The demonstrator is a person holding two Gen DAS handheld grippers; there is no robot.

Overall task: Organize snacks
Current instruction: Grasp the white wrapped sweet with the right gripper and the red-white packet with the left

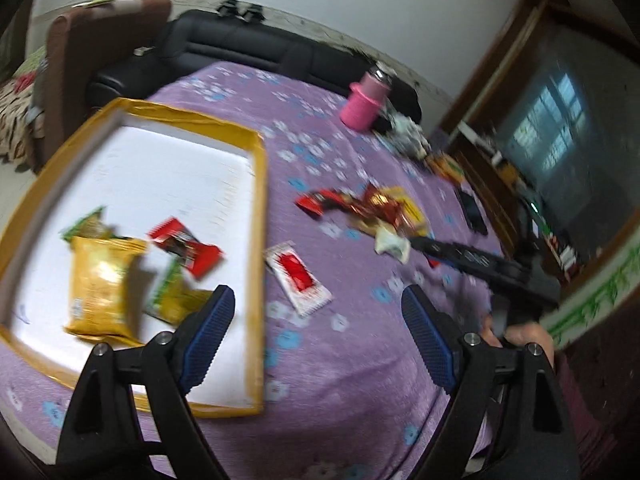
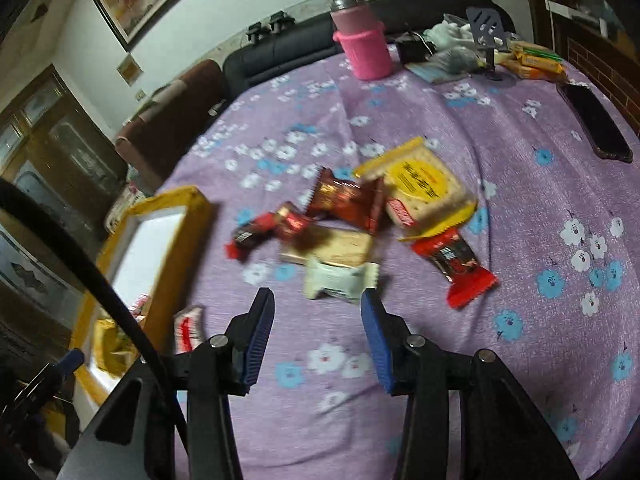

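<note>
The loose snacks lie in a heap [image 2: 360, 216] mid-table on the purple flowered cloth [image 2: 520, 280]: a yellow-labelled cracker pack [image 2: 420, 184], brown foil sweets [image 2: 344, 200], a red bar [image 2: 456, 264] and a white packet [image 2: 340, 280], all print too blurred to read. Left of it, the yellow-rimmed tray [image 1: 258, 200] holds a yellow bag [image 1: 100, 284], green-and-yellow packs [image 1: 172, 296] and a red wrapper [image 1: 186, 248], with a red-and-white sachet [image 1: 300, 280] on the cloth just right of its rim. The left gripper [image 1: 316, 312] hangs over the tray's right rim and the right gripper [image 2: 318, 308] just near of the white packet, both with jaws apart and holding nothing; a pink flask [image 2: 362, 40] stands far back.
</note>
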